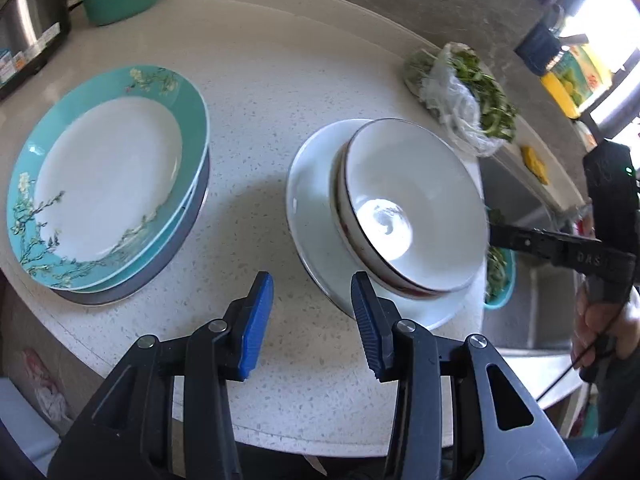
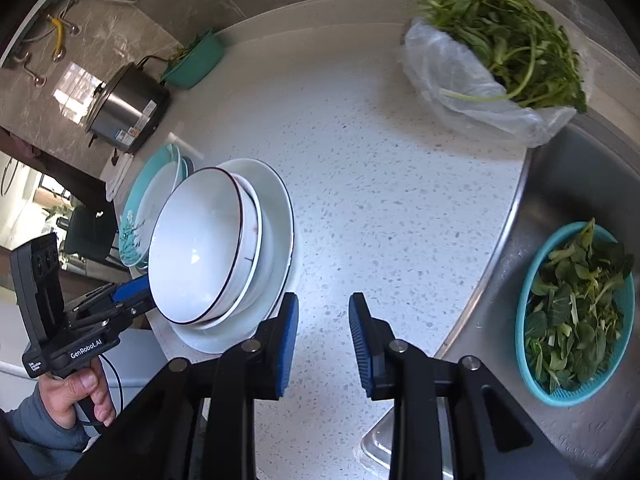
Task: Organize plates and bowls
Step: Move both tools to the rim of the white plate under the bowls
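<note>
L gripper & R gripper both spread w/ nothing held, over counter; stacked bowls on white plate, teal plates well apart at left

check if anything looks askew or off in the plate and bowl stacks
The bowls nested on the white plate sit off-centre, toward its side nearest the left gripper, and the inner one is not seated level. The teal plates are stacked slightly offset, edges not lined up. No chips or spills show.
</note>
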`<state>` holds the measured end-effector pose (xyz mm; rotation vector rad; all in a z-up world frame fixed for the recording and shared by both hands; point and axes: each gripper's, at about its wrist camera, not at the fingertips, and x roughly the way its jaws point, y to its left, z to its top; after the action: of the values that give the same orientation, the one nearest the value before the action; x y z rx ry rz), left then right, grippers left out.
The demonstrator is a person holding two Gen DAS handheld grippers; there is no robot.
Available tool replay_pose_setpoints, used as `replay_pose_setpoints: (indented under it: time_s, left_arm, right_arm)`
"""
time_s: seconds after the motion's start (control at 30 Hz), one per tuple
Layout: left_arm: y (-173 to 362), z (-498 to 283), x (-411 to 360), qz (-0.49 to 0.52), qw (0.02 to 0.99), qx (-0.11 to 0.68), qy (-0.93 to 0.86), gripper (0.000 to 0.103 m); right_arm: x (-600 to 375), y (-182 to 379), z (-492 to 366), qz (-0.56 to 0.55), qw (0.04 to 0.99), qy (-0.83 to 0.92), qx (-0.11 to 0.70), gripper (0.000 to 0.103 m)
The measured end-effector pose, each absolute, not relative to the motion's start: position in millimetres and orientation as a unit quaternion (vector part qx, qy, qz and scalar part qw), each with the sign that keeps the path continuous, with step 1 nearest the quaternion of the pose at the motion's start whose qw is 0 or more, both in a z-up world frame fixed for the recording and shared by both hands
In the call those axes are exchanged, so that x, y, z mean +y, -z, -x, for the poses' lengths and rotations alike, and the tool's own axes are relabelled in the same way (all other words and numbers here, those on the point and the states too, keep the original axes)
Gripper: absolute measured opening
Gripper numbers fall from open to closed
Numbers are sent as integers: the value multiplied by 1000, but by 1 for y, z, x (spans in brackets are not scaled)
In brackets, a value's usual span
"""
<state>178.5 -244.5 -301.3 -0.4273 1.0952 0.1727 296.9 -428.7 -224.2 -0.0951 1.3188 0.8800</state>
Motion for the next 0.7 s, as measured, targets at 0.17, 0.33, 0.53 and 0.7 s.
replay_pose_setpoints:
  time_s: [0.17, 0.33, 0.53, 0.7]
  left_arm:
    - [315, -190, -251, 204, 823, 521, -100, 37]
    - [318, -191, -247, 213, 825, 511, -113, 39]
    - [322, -201, -242, 213, 819, 521, -111, 40]
    - [332, -219, -249, 202, 812, 538, -103, 40]
  right_arm:
    - [-414, 228, -305, 68, 694, -404, 591, 28]
    - [-410, 217, -309, 71, 698, -403, 588, 27]
    - [-404, 215, -307, 86, 686, -413, 593, 27]
    - [-391, 229, -307, 85, 671, -424, 603, 27]
